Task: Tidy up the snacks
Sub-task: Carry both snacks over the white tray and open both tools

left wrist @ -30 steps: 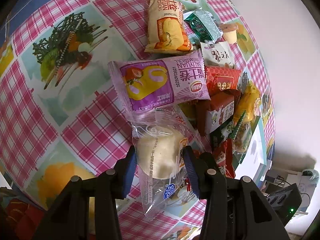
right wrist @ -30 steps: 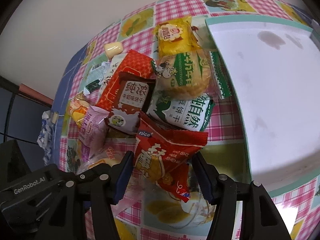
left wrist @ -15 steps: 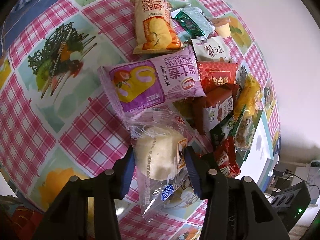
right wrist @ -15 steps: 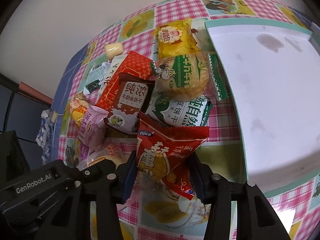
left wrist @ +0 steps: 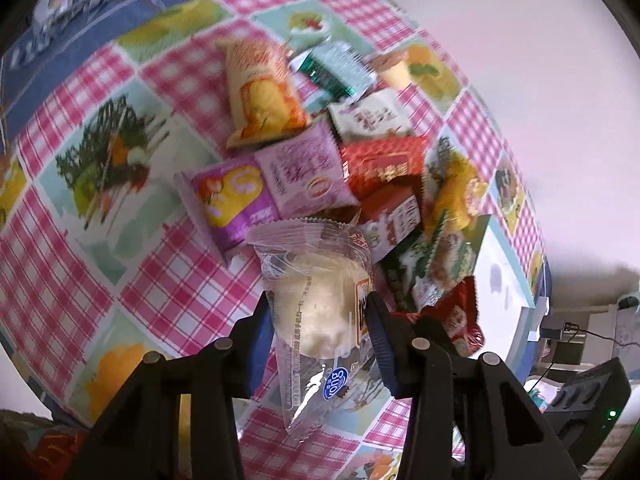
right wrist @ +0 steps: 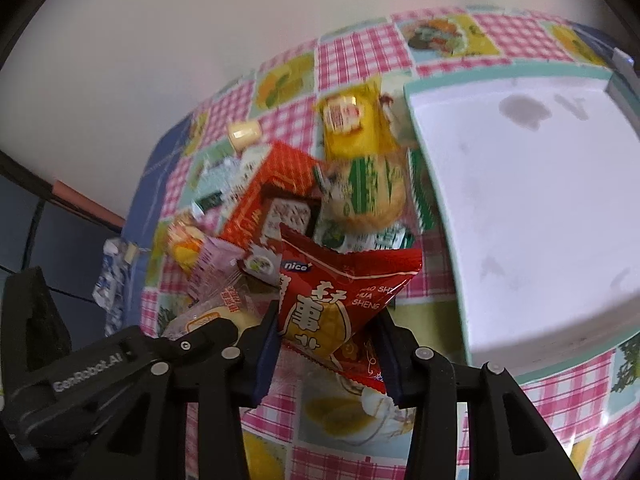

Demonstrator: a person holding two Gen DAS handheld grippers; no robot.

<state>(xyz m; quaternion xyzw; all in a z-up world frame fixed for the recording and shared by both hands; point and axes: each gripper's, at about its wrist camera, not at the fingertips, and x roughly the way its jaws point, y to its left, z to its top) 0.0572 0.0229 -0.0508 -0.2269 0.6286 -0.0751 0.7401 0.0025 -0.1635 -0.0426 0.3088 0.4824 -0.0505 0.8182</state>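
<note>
Both packets have been lifted slightly since the earlier frame, and the snack pile (left wrist: 360, 168) now sits further off on the checked counter (left wrist: 72, 280). A clear plastic bun wrapper (left wrist: 320, 304) is gripped by the left gripper (left wrist: 320, 332), whose jaws are closing. A red crinkled snack bag (right wrist: 340, 300) is pinched by the right gripper (right wrist: 328, 344), jaws likewise closing. The slippery film could slide loose; the bun could be crushed. The white tray (right wrist: 540, 220) lies nearby.

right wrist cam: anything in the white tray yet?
No. The white tray shows only a bare, stained floor; the snack pile lies on the tablecloth beside it.
</note>
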